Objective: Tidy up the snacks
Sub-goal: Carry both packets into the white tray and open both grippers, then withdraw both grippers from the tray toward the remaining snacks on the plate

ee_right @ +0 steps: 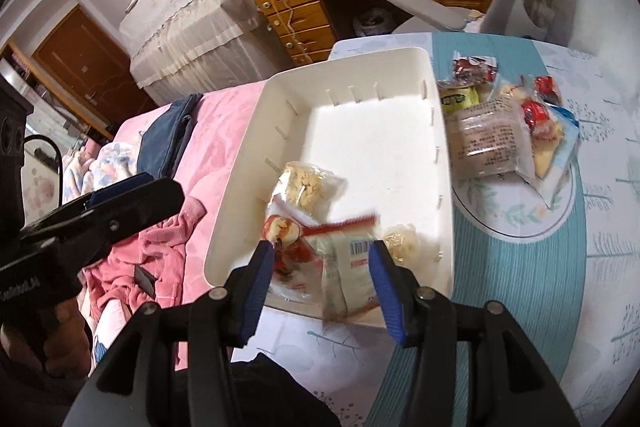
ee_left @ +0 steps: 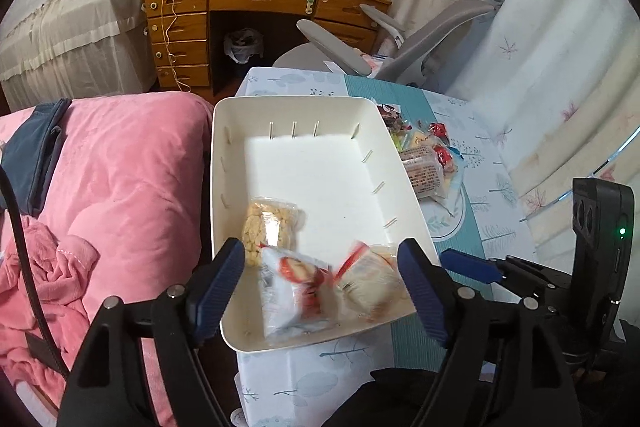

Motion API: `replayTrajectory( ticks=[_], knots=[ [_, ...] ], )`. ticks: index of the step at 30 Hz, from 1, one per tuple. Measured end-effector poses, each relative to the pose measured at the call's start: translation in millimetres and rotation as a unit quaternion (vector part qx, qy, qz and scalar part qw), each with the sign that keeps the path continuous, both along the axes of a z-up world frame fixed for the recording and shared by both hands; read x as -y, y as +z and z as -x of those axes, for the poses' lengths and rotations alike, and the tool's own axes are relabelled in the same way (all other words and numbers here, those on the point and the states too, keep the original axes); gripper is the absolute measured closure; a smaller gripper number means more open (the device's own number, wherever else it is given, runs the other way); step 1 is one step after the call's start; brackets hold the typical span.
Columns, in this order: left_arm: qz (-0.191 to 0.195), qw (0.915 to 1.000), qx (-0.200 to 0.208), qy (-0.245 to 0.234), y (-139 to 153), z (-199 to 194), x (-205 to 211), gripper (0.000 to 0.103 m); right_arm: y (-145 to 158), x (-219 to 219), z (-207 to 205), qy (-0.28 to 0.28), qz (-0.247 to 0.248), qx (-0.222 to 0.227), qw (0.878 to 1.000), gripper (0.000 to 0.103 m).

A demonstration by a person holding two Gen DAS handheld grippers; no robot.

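Observation:
A white tray [ee_left: 320, 167] [ee_right: 380, 147] stands on the table's left side. In its near end lie a clear bag of yellow puffs [ee_left: 268, 227] [ee_right: 306, 183], a red-and-white packet [ee_left: 296, 291] [ee_right: 284, 235] and a blurred pale packet with a red strip and barcode [ee_left: 368, 279] [ee_right: 348, 267]. My left gripper [ee_left: 324, 267] hovers open over the red-and-white packet, pads clear of it. Above the barcode packet, my right gripper [ee_right: 322, 267] also stands open, gripping nothing. Each gripper shows in the other's view: right gripper [ee_left: 472, 265], left gripper [ee_right: 120, 199].
Several more packets [ee_left: 424, 163] [ee_right: 496, 131] are heaped on the teal-and-white tablecloth [ee_right: 520, 247] right of the tray. A pink blanket [ee_left: 120, 187] borders the table's left edge. A grey office chair [ee_left: 420, 39] and a wooden desk [ee_left: 260, 11] stand beyond.

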State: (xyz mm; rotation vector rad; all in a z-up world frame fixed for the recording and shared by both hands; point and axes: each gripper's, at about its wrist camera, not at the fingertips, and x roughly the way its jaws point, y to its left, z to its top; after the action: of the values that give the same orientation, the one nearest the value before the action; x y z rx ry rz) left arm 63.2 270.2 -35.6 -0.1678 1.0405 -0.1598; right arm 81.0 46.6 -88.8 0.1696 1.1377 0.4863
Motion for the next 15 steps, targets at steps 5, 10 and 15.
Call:
replayTrajectory(
  ticks=[5,10,15],
  knots=[
    [0.006,1.0000,-0.005,0.005,1,-1,2,0.025,2,8,5,-0.026,0.007,-0.001,1.000,0.044],
    [0.034,0.9994,-0.006,0.004,3,-2,8,0.025,10,23,11,-0.053,0.021,0.007,0.998,0.043],
    [0.057,0.9983,-0.015,0.004,7,-8,20,0.025,16,47,11,-0.090,0.028,0.006,0.996,0.039]
  ],
)
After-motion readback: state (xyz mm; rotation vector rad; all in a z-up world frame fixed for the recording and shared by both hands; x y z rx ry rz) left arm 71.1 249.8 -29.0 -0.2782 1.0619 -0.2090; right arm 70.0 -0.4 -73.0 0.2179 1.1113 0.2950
